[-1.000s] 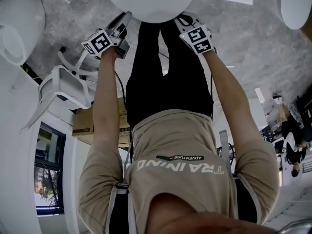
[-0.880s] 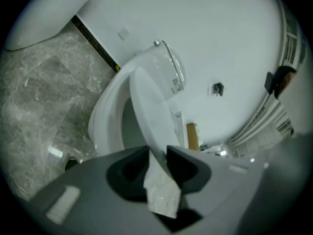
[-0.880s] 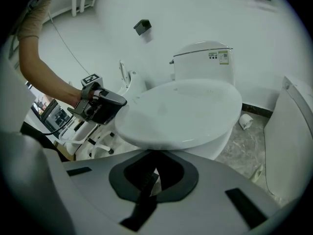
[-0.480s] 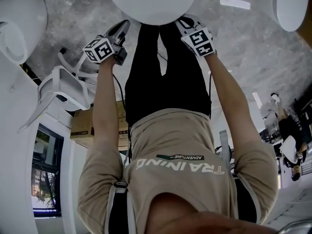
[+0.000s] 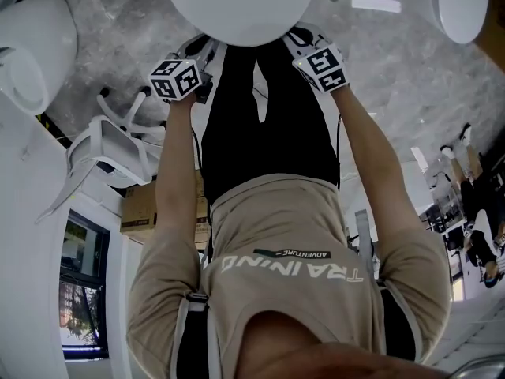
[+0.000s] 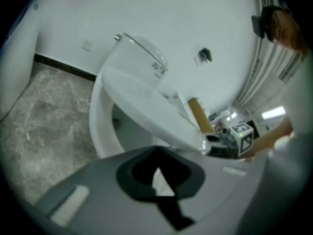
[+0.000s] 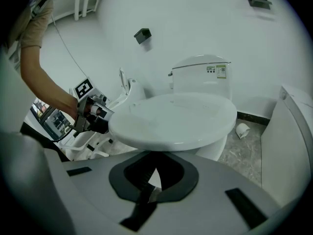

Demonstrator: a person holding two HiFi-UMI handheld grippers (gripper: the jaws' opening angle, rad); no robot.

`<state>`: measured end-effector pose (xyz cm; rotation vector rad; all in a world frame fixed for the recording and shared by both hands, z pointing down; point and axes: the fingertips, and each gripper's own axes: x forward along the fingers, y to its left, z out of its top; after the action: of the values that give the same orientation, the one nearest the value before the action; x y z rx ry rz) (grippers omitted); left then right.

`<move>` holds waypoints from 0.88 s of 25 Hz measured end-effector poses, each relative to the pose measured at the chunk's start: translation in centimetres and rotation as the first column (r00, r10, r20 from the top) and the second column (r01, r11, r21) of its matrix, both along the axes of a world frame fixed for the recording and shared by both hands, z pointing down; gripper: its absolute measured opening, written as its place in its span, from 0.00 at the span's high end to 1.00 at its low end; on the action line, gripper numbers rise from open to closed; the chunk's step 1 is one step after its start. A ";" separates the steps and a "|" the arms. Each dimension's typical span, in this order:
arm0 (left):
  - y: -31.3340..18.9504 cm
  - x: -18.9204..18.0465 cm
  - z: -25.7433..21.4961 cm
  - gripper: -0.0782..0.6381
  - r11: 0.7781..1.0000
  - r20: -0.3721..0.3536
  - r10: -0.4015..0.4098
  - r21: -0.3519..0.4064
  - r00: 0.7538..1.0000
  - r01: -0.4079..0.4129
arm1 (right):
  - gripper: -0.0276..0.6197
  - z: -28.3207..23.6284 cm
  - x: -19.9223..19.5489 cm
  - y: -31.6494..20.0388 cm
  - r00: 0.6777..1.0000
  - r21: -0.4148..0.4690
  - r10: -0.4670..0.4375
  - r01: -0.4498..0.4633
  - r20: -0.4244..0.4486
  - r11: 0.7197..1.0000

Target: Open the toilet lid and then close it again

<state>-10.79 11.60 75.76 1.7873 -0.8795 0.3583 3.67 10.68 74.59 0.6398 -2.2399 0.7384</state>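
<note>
Lid: the toilet lid lies low and close to level over the bowl, with its front rim towards me. I cannot tell whether it is fully seated or a little raised.
Left side of rim: my left gripper has its tip right at the lid's left edge. Its jaws have just been closing and are now pressed together. In the left gripper view I see no part of the lid between them, and the rim sits just ahead.
Right side of rim: my right gripper has its tip at the opposite edge of the lid. In the right gripper view its jaws look drawn together too, with no gap between them and the rim just beyond.
Marker cubes: one on each gripper, both facing up in the head view.
Behind the lid: the white tank stands against a white wall, with a small label on its front.
Wall: a small black fitting is mounted to the left, above the tank.
Floor: grey marbled floor. A paper roll lies on it, right of the bowl near the wall's dark skirting.
Neighbours: another white fixture stands close on the right.
Operator: both bare forearms are stretched out to the lid, and the beige shirt fills the lower head view.
Further out: a white chair and a cardboard box are beside the left arm.
</note>
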 end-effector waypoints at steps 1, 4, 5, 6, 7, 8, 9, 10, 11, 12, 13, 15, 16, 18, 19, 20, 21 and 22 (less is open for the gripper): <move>-0.3 0.2 -0.4 0.89 1.000 0.003 0.013 0.011 1.000 -0.013 | 0.94 -0.4 0.0 -0.3 1.000 0.007 0.005 -0.005 0.004 1.000; -1.1 0.7 -1.6 0.89 0.998 0.002 0.054 0.043 0.999 -0.054 | 0.94 -1.8 -0.2 -1.3 0.999 0.024 0.031 -0.031 0.015 0.999; -1.5 0.8 -2.2 0.89 0.996 0.001 0.065 0.056 0.998 -0.065 | 0.94 -2.3 -0.3 -1.6 0.999 0.029 0.042 -0.043 0.019 0.999; -1.8 0.9 -2.7 0.89 0.995 0.002 0.074 0.069 0.997 -0.074 | 0.94 -2.8 -0.4 -2.0 0.998 0.034 0.054 -0.055 0.022 0.998; -2.2 1.0 -3.3 0.89 0.993 0.005 0.080 0.081 0.997 -0.080 | 0.94 -3.4 -0.5 -2.4 0.998 0.038 0.065 -0.066 0.024 0.997; -2.7 1.1 -4.0 0.89 0.992 0.009 0.085 0.093 0.996 -0.085 | 0.94 -4.0 -0.5 -2.9 0.997 0.042 0.077 -0.078 0.024 0.996; -3.1 1.2 -4.6 0.89 0.991 0.013 0.090 0.103 0.996 -0.091 | 0.94 -4.6 -0.5 -3.4 0.996 0.046 0.090 -0.091 0.021 0.995; -3.6 1.3 -5.2 0.89 0.989 0.015 0.095 0.113 0.995 -0.096 | 0.94 -5.2 -0.5 -4.0 0.994 0.049 0.104 -0.105 0.018 0.993; -4.1 1.3 -5.8 0.89 0.987 0.016 0.101 0.121 0.995 -0.103 | 0.94 -5.7 -0.5 -4.5 0.993 0.052 0.119 -0.120 0.015 0.991; -4.5 1.3 -6.4 0.89 0.985 0.020 0.111 0.130 0.994 -0.113 | 0.94 -6.3 -0.5 -4.9 0.991 0.056 0.134 -0.134 0.013 0.989; -4.9 1.4 -6.9 0.89 0.982 0.028 0.125 0.139 0.992 -0.128 | 0.94 -6.8 -0.5 -5.3 0.989 0.058 0.147 -0.148 0.011 0.987; -5.7 1.3 -7.8 0.89 0.975 0.053 0.156 0.154 0.986 -0.162 | 0.94 -7.6 -0.5 -6.1 0.986 0.061 0.169 -0.169 0.000 0.984; -6.1 1.2 -8.2 0.89 0.971 0.065 0.169 0.160 0.983 -0.178 | 0.94 -7.9 -0.6 -6.5 0.984 0.063 0.177 -0.175 -0.012 0.982; -6.8 1.1 -8.8 0.89 0.964 0.076 0.192 0.170 0.978 -0.203 | 0.94 -8.4 -0.8 -7.2 0.981 0.063 0.189 -0.187 -0.031 0.980; -7.2 1.2 -9.2 0.89 0.962 0.077 0.200 0.174 0.977 -0.210 | 0.94 -8.8 -0.8 -7.6 0.980 0.060 0.198 -0.196 -0.034 0.979; -7.6 1.3 -9.7 0.89 0.960 0.078 0.203 0.179 0.976 -0.214 | 0.94 -9.2 -0.8 -8.0 0.977 0.060 0.209 -0.207 -0.034 0.977; -8.0 1.3 -10.2 0.89 0.960 0.080 0.201 0.184 0.976 -0.212 | 0.94 -9.7 -0.8 -8.4 0.975 0.062 0.220 -0.217 -0.035 0.974; -8.5 1.3 -10.7 0.89 0.960 0.082 0.194 0.188 0.978 -0.207 | 0.94 -10.3 -0.9 -8.8 0.973 0.067 0.229 -0.226 -0.038 0.972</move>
<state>-9.52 3.14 65.02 2.0649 -0.8006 0.4741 2.82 1.92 64.31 0.9465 -2.1770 0.7588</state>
